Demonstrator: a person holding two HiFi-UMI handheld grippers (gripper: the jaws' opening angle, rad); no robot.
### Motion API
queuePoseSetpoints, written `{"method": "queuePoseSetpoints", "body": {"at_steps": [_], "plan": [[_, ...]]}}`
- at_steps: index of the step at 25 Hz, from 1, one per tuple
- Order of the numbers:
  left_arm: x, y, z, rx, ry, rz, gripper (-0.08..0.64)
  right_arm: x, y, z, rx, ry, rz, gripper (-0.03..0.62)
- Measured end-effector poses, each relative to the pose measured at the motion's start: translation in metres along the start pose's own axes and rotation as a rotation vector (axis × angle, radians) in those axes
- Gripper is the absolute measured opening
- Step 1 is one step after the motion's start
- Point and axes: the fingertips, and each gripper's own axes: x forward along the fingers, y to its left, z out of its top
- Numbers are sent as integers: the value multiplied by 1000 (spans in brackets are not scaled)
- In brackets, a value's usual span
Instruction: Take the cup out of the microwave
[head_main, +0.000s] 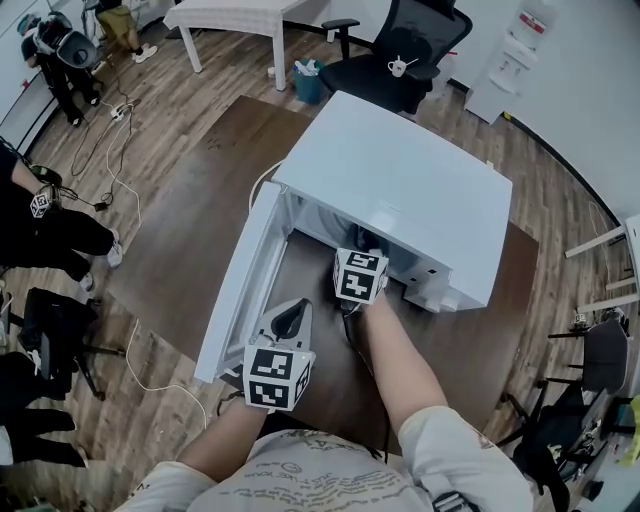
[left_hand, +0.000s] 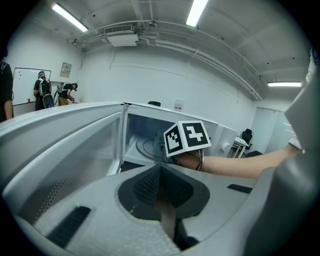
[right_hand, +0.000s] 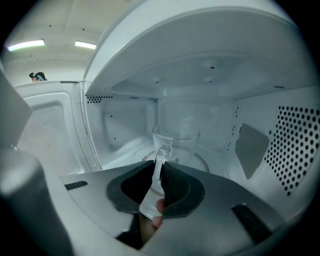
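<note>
A clear glass cup (right_hand: 176, 142) stands upright on the turntable inside the white microwave (head_main: 400, 190), whose door (head_main: 240, 290) hangs open to the left. My right gripper (right_hand: 159, 167) reaches into the cavity and is shut on the cup's handle (right_hand: 161, 155), which is pinched between the dark pads. In the head view only its marker cube (head_main: 360, 275) shows at the microwave's mouth; the cup is hidden there. My left gripper (head_main: 295, 318) hovers outside beside the open door, jaws shut with nothing between them. It looks into the microwave past the right gripper's cube (left_hand: 186, 137).
The microwave sits on a dark brown table (head_main: 200, 200). The cavity walls (right_hand: 295, 150) stand close around the cup. A black office chair (head_main: 400, 50) and a white table (head_main: 240, 15) stand beyond. People and floor cables (head_main: 110, 170) are at the left.
</note>
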Motion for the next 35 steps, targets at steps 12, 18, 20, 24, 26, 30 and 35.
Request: {"method": "queuePoseSetpoints", "body": {"at_steps": [12,18,20,24,26,30,35], "plan": [[-2,1,-8,8,14,-2,14,-11,12,4,-111,-110,-2,49],[-5,2,-9,16,18,1,14,-24,17,5,-85,-167,12,46],[-6,3,-9,17,17,4,14,-28,18,8,-64,-178,16,46],[-8,2,-7,17,6,12,14,-40,20,15,-50,-203,36,44],[-11,0,-2,19,-6,12,14,-49,22,18,-43,-216,44,44],[-21,-5,6,24,-31,14,14,-69,27,17,-39,-228,62,43],[-34,-16,10,23,-60,25,14,-100,31,13,-39,-239,97,42]]}}
